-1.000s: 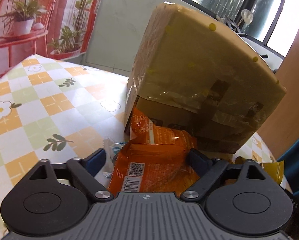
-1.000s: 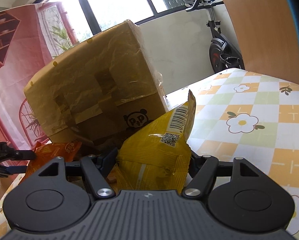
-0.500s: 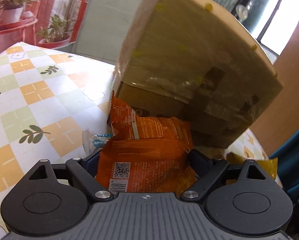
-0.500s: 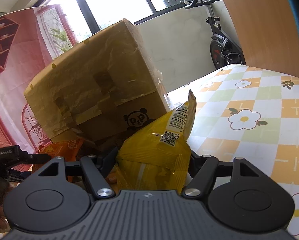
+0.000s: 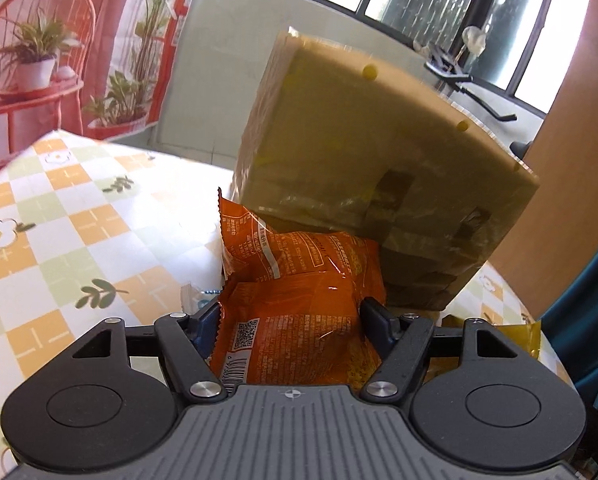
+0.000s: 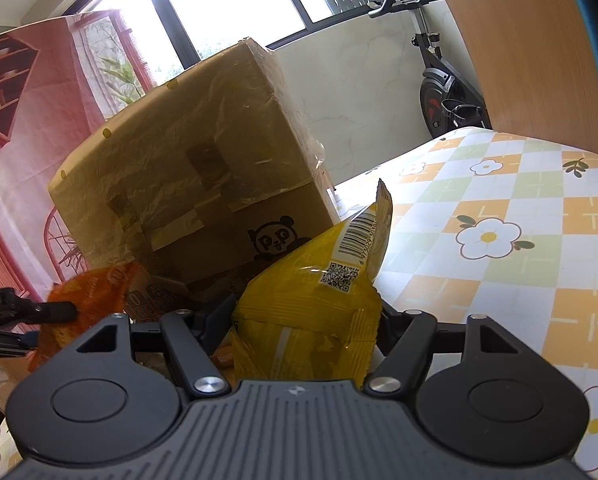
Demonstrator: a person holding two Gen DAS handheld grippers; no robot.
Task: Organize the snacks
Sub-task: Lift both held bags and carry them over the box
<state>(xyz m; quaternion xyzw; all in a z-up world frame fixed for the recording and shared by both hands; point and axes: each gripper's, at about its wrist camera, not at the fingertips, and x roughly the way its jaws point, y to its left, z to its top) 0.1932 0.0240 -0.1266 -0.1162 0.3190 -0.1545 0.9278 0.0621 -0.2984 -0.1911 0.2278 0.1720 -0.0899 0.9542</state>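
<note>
My left gripper (image 5: pixel 291 316) has its fingers clamped on an orange snack bag (image 5: pixel 295 300); my right gripper (image 6: pixel 305 316) pinches a yellow snack bag (image 6: pixel 311 308). A taped cardboard box (image 5: pixel 371 184) stands on the checked tabletop (image 5: pixel 79 236) at twelve o'clock, just beyond both bags.
</note>
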